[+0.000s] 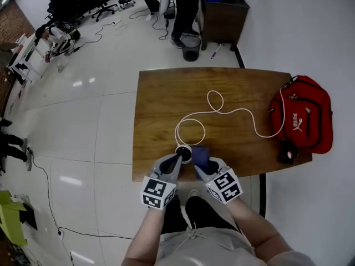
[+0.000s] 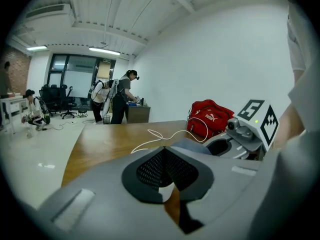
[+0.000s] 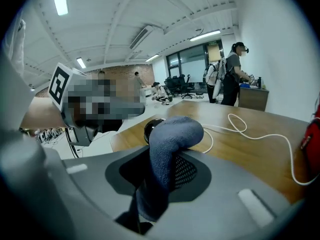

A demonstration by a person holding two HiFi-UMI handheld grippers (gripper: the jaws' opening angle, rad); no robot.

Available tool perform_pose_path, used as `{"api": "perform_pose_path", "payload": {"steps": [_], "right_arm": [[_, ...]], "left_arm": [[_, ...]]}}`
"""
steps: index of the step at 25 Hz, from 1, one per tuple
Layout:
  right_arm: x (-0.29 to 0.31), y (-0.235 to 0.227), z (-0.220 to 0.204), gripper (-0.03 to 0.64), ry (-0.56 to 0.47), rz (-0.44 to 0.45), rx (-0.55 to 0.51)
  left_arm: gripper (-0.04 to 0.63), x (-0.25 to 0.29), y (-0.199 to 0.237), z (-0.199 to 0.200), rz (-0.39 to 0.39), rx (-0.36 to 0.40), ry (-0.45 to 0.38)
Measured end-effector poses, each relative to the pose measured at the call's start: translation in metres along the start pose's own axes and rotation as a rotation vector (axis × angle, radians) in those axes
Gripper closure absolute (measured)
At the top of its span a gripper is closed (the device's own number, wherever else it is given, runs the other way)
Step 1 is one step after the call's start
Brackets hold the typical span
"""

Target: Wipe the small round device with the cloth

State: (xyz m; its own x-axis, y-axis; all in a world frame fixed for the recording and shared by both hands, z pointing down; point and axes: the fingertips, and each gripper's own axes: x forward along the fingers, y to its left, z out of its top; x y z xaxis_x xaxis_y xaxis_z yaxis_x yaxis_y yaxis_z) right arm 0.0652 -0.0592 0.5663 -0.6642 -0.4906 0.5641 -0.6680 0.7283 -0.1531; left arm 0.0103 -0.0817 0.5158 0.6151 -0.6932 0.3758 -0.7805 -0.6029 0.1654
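The desk lies mostly bare ahead of both hand-held grippers, but its near edge runs just beneath them. A red bag sits well off to the right, and a white cable trails ahead. The blue cloth is clamped in the right hand-held gripper, just short of the small round device. The left hand-held gripper is fully closed, tips at the device (apparently steadying it). Wiping is judged about to begin. The cloth must be pressed on and rubbed across without the device being nudged off the edge.

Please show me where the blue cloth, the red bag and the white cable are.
blue cloth (image 3: 174,133): right gripper view, on its folded top.
red bag (image 1: 304,115): head view, middle of its front.
white cable (image 1: 238,110): head view, the stretch between loop and bag.
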Motion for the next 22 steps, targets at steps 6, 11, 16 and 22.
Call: {"api": "perform_pose_path", "payload": {"steps": [6, 11, 16, 22], "right_arm": [[0.024, -0.01, -0.02, 0.508, 0.059, 0.067, 0.053], [0.038, -0.009, -0.038, 0.508, 0.144, 0.125, 0.155], [0.05, -0.001, -0.059, 0.506, 0.271, 0.184, 0.196], [0.041, -0.009, -0.051, 0.508, 0.277, 0.188, 0.213]], "left_arm": [[0.589, 0.026, 0.018, -0.01, 0.014, -0.028, 0.015], [0.589, 0.03, 0.02, -0.007, 0.009, -0.052, -0.022], [0.589, 0.032, 0.021, -0.006, -0.02, -0.099, -0.048], [0.589, 0.031, 0.025, -0.009, -0.017, -0.071, -0.032]]}}
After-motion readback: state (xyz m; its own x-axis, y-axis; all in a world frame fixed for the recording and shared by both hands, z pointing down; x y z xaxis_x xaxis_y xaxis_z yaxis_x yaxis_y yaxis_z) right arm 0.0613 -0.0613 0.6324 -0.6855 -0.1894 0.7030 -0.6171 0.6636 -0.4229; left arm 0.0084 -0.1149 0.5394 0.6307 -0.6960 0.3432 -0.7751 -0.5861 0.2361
